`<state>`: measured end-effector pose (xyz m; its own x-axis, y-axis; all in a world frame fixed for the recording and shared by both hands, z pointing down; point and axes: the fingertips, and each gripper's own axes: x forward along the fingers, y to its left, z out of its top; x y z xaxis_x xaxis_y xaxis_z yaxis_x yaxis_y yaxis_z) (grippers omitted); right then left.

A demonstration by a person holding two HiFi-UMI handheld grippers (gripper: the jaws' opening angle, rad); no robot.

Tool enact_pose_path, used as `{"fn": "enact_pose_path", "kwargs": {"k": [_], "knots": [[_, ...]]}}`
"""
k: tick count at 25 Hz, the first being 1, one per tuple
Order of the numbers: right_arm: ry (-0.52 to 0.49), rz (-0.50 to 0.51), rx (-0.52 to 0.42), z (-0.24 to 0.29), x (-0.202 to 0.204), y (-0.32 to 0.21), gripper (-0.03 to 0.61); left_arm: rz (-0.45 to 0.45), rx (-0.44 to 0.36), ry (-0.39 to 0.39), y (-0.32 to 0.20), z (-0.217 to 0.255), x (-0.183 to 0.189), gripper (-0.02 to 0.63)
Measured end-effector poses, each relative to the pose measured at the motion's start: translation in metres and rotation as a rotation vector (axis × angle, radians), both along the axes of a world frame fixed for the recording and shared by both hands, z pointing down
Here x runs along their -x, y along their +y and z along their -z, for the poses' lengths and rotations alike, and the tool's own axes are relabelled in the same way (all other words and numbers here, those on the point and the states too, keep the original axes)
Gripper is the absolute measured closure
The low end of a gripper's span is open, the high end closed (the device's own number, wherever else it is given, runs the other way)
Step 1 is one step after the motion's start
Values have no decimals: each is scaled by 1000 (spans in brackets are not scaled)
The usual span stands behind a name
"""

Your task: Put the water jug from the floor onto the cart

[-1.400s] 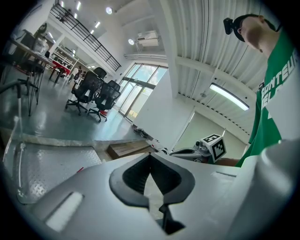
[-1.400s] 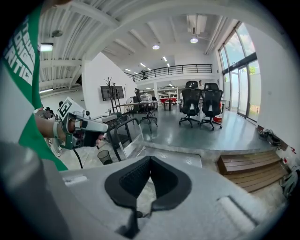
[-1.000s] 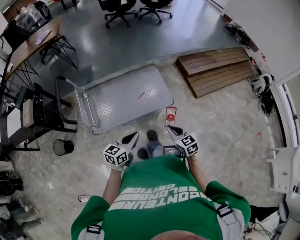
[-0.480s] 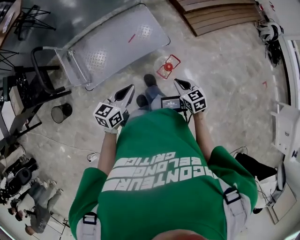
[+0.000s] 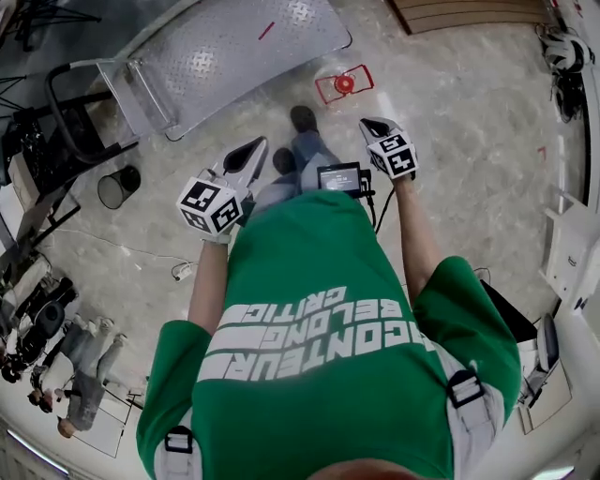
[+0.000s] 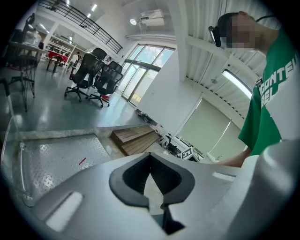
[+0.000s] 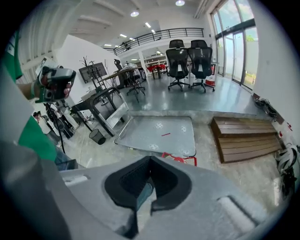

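Note:
The water jug (image 5: 344, 84) stands on the stone floor just off the cart's near corner, seen from above as a red cap inside a red handle frame. Only the red handle (image 7: 180, 159) peeks over the jaws in the right gripper view. The flat metal cart (image 5: 234, 42) (image 7: 159, 133) (image 6: 51, 154) lies beyond it, bare, with its push handle (image 5: 56, 103) at the left. My right gripper (image 5: 372, 124) (image 7: 150, 158) points down at the floor short of the jug, shut and empty. My left gripper (image 5: 251, 147) (image 6: 150, 154) is farther left, also shut and empty.
A wooden ramp (image 5: 469, 11) (image 7: 243, 138) lies right of the cart. A black bin (image 5: 117, 186) and dark desks stand at the left. Office chairs (image 7: 187, 61) are far off on the grey floor. People sit at the lower left (image 5: 56, 356). The person's shoes (image 5: 302, 117) are beside the jug.
The person has leaned forward, so cart and jug sit higher in the head view. My right gripper has dropped and reached closer to the jug. The left gripper has shifted a little.

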<state>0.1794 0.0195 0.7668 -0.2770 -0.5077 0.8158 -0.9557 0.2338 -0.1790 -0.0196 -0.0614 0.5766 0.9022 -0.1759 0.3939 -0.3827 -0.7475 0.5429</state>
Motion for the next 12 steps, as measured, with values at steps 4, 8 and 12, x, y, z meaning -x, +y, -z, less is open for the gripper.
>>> {"fn": "enact_pose_path", "kwargs": {"k": [4, 8, 12], "knots": [[17, 1, 80, -31, -10, -6, 586, -20, 27, -10, -4, -8, -14, 598], [25, -31, 178, -79, -28, -6, 586, -61, 46, -15, -5, -17, -38, 598], [40, -45, 264, -132, -35, -9, 558, -113, 64, -32, -6, -30, -52, 598]]}}
